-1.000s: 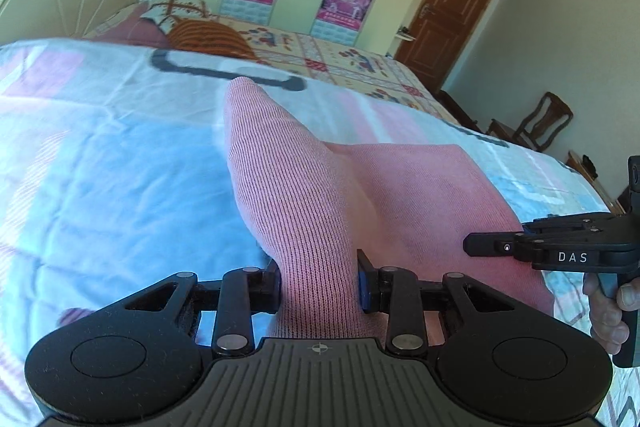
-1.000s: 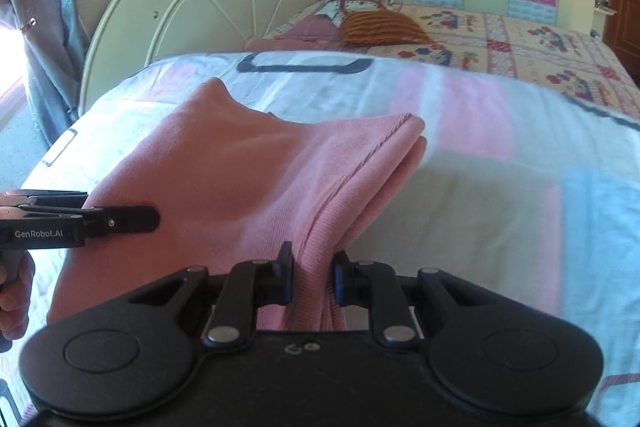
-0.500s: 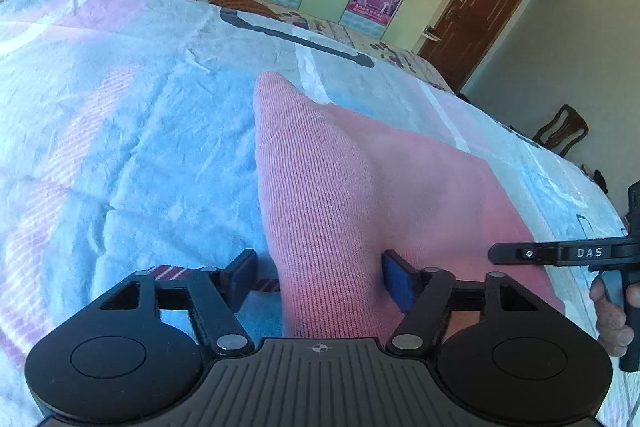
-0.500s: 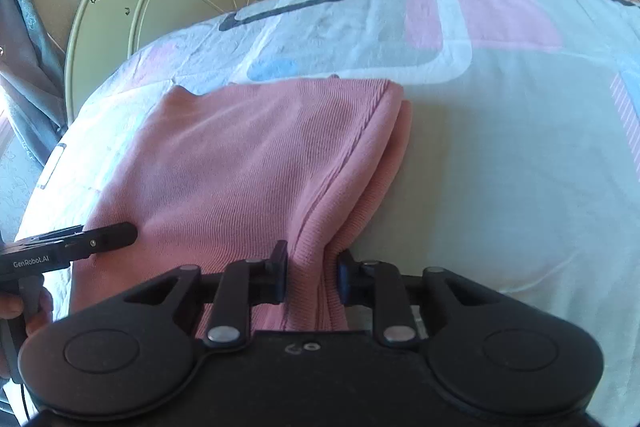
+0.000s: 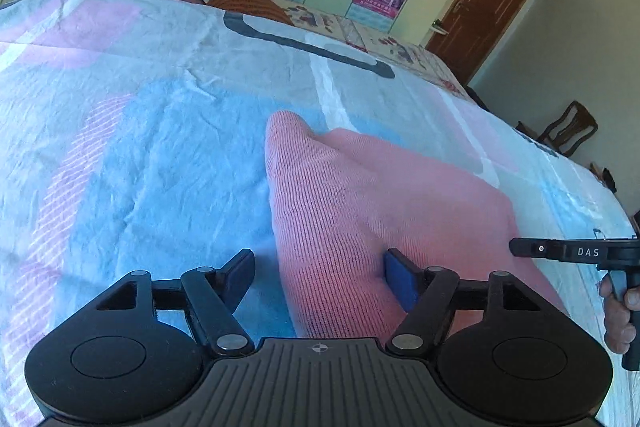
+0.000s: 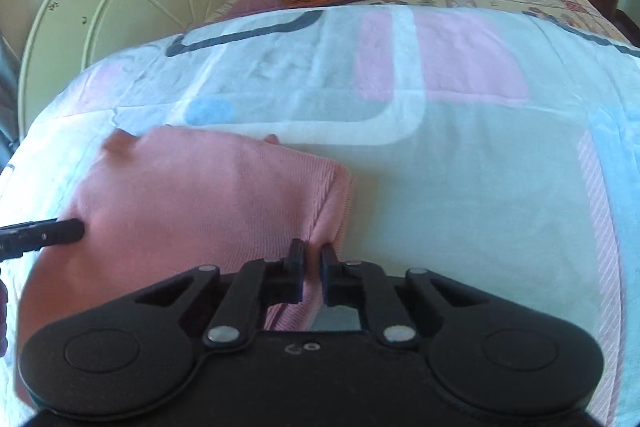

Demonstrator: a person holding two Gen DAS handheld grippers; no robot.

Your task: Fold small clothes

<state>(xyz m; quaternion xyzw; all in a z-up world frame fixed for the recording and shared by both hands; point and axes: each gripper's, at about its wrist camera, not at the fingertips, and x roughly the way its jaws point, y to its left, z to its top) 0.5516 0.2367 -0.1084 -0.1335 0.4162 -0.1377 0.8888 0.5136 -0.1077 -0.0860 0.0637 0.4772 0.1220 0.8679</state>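
Where the pink knitted garment (image 5: pixel 360 211) lies on the bed (image 5: pixel 140 155), it is found folded into a rough rectangle, with its layered edge toward the right gripper (image 6: pixel 313 269) and one raised corner toward the left gripper (image 5: pixel 320 275).

The left gripper is observed with its jaws well apart, having just been opened; the garment's near corner passes between them, but it is pressed by neither pad and is judged released. The right gripper is recorded as nearly closed, its jaws having just been drawn together, and the folded edge of the knit is seen pinched between the pads.

The garment is assessed as light, soft and limp. No shape will be kept when it is lifted, and sagging and stretching along the rib are to be expected. Slipping is thought unlikely, given the coarse knit. Thin layers may be separated if only the top one is caught.

Hold is best taken at corners or along the folded edge, with all layers gathered together.
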